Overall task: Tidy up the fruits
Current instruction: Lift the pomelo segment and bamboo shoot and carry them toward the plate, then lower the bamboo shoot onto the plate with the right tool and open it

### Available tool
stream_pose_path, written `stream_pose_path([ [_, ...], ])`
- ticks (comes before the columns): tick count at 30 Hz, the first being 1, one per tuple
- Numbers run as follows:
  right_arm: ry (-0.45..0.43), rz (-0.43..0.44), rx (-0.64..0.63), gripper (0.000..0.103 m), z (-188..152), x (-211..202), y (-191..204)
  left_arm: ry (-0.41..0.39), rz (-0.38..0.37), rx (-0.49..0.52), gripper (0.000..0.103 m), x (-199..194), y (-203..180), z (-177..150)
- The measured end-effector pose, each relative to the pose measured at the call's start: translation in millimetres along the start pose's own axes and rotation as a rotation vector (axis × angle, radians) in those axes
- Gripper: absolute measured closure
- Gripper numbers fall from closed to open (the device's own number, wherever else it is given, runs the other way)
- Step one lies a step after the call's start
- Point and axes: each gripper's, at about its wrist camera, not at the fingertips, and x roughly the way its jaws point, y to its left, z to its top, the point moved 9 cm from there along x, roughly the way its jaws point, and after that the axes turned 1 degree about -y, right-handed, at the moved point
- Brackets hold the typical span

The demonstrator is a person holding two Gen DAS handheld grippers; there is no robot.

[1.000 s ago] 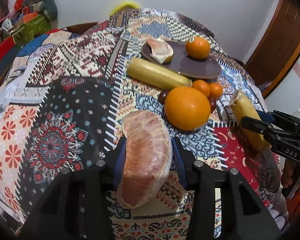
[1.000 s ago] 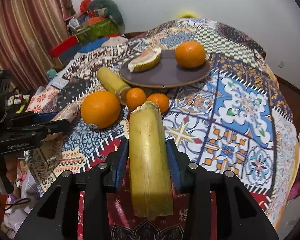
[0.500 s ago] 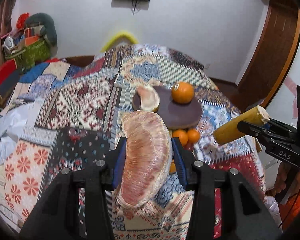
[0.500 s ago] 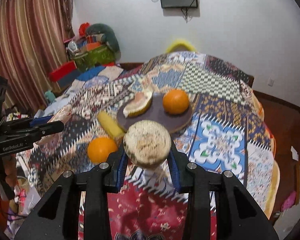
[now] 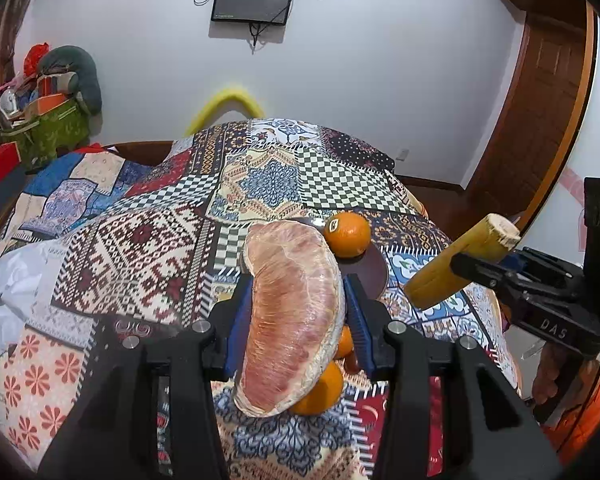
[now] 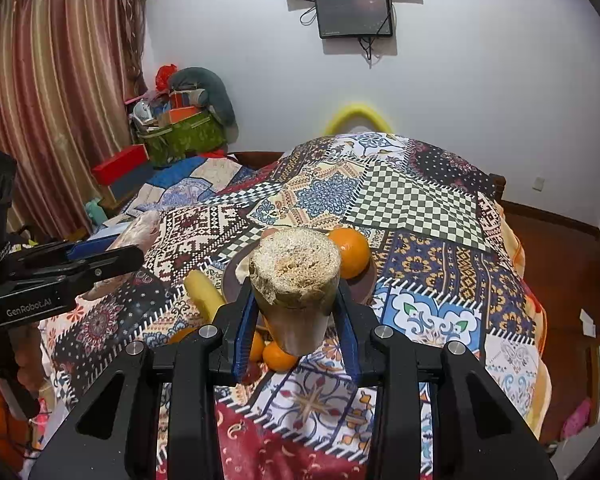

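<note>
Fruit is split between the two grippers and the patchwork-patterned tablecloth (image 5: pixel 148 240). Left gripper (image 5: pixel 298 312) has its blue-padded jaws partly closed on a pink, plastic-wrapped pomelo wedge (image 5: pixel 292 316), the pads pressing its two flat sides; the wedge hangs clear above the table, its long axis running away from the camera, far end curling up and to the left, near end drooping below the jaws. Right gripper (image 6: pixel 296 312) is narrowed onto a yellow-green cut length of sugarcane (image 6: pixel 296 284), clamped on either side; the cane's long axis points almost straight along the fingers, so its pale fibrous cut face looks back at the right wrist camera. From the left wrist view the same cane (image 5: pixel 460 264) slants up to the right, held off the cloth.

Beneath them, a dark brown round plate (image 6: pixel 232 276) sits on the cloth with a stickered orange (image 5: pixel 348 234) resting on its far side. A second yellow cane piece (image 6: pixel 204 294) lies on the cloth just left of the plate, its length angled toward the near left. Small tangerines (image 6: pixel 278 354) and a larger orange (image 5: pixel 320 394) lie close together on the cloth in front of the plate, partly hidden behind the held fruit
</note>
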Motion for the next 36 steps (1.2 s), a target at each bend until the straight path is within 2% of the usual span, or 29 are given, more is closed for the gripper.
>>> stream_pose_path([
  [12, 0.041, 0.024, 0.012, 0.069, 3, 41, -10, 0.017, 0.013, -0.014, 0.059, 49, 8, 15],
  [24, 0.126, 0.054, 0.000, 0.069, -6, 89, -11, 0.081, 0.047, -0.051, 0.059, 103, 25, 15],
  [36, 0.124, 0.066, 0.013, 0.069, 6, 115, -13, 0.129, 0.038, -0.078, 0.059, 141, 32, 20],
])
